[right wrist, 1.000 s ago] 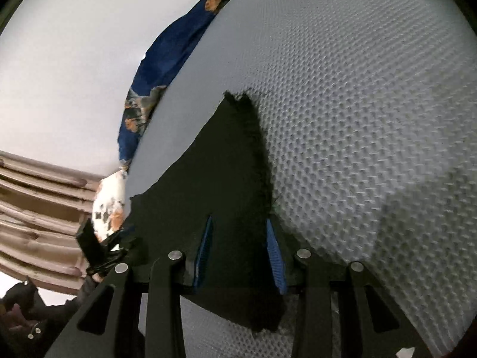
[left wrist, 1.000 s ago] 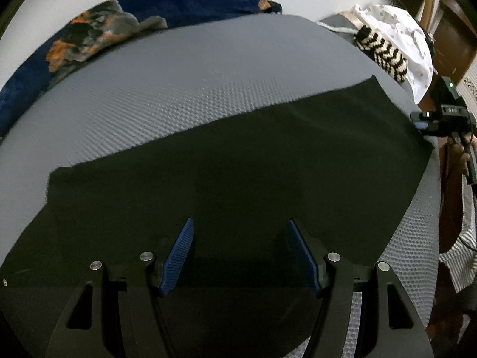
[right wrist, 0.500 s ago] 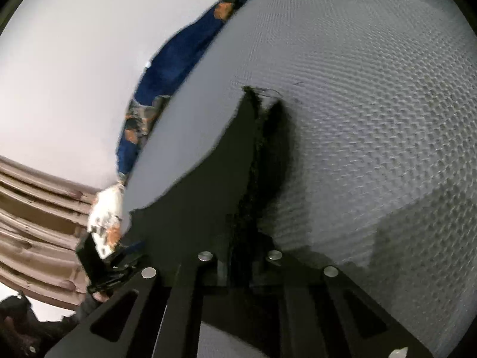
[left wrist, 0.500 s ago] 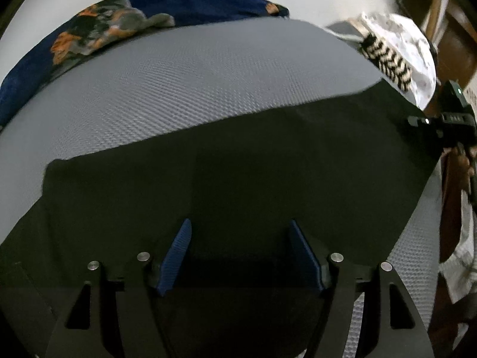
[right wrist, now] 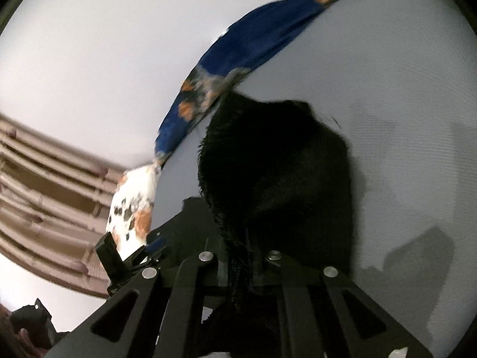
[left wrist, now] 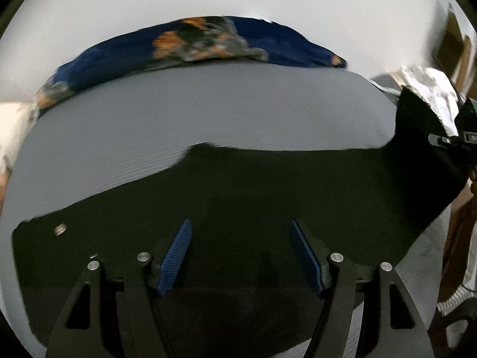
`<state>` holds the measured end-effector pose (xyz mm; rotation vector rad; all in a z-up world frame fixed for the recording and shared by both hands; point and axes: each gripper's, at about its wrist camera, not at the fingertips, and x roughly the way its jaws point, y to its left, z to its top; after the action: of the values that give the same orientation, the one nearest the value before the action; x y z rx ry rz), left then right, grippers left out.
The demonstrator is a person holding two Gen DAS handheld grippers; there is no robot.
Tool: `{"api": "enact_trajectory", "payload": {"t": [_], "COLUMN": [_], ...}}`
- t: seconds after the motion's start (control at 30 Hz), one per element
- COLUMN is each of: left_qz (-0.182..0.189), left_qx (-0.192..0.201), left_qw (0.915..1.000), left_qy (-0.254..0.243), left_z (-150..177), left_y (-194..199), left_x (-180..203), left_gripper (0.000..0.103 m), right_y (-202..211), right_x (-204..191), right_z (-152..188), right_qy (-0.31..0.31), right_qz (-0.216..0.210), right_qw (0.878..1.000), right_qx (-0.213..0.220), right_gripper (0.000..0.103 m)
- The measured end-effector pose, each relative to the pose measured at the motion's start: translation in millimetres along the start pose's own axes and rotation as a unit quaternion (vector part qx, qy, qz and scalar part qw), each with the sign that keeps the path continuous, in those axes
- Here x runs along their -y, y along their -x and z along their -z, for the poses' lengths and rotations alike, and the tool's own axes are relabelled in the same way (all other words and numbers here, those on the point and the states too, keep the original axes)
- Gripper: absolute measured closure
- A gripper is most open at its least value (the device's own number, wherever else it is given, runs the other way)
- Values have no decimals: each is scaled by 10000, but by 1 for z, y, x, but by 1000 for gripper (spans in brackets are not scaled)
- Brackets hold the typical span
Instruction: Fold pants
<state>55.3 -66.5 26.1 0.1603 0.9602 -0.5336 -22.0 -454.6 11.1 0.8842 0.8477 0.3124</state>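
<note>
Gripping one end of the black pants (right wrist: 277, 173), the right gripper (right wrist: 243, 256) has its jaws clamped on the cloth, which bunches and rises off the grey mat (right wrist: 402, 89); likely lifted so that end can be carried over for a fold; the left gripper (left wrist: 241, 253) hovers low over the other part of the pants (left wrist: 268, 197) with blue pads (left wrist: 176, 256) spread apart, holding nothing, probably placed to pin or catch the fabric while the far end moves; most of the garment lies flat on the mat (left wrist: 208, 107); a blue patterned cloth (left wrist: 202, 47) sits at the mat's far edge, clear of the work; fold looks barely begun.
</note>
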Motion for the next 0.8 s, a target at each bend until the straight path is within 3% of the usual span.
{"api": "enact_trajectory", "payload": {"t": [0.17, 0.47, 0.6, 0.7, 0.8], "left_qz": [2, 291, 512, 711, 877], "left_qx": [37, 248, 252, 192, 119], "left_qw": [9990, 9955, 9945, 9935, 9921], "left_qy": [451, 865, 884, 867, 884], "left_z": [14, 38, 41, 43, 43], "left_y": [20, 42, 41, 38, 35], "left_x": [-45, -77, -78, -75, -71], "left_gripper": [34, 34, 34, 34, 34], "right_y": [-75, -203, -223, -219, -206], "right_x": [-45, -86, -93, -97, -101], "right_z": [4, 55, 75, 80, 82], "right_qy": [276, 896, 1227, 1155, 1157], "right_qz": [-202, 372, 769, 634, 526], "right_qw": [9982, 9818, 9732, 9754, 9772], "right_qx": [-498, -1631, -1787, -1767, -1699], "right_gripper": [96, 96, 85, 74, 74]}}
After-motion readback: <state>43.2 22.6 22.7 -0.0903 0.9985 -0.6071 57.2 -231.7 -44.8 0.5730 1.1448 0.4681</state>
